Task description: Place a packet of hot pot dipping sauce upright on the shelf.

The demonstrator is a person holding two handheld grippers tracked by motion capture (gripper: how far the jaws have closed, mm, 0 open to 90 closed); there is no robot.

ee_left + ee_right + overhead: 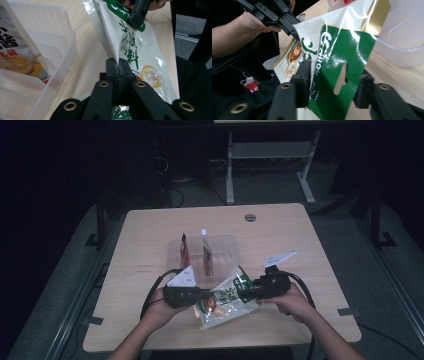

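Observation:
A cream and green seasoning pouch hangs tilted above the table's near edge, between my two grippers. My left gripper is shut on the pouch's thin side seam, and also shows at the upper left of the right gripper view. My right gripper is at the pouch's green header with the hanging slot. The header passes slantwise between its jaws, which stand apart, one in front of the foil and one behind it. One of its jaws lies over the header in the left gripper view.
A clear plastic bin with dividers sits mid-table just beyond the pouch. Two sauce sachets stand upright in it, one close by in the left gripper view. The wooden table has a cable hole at the back.

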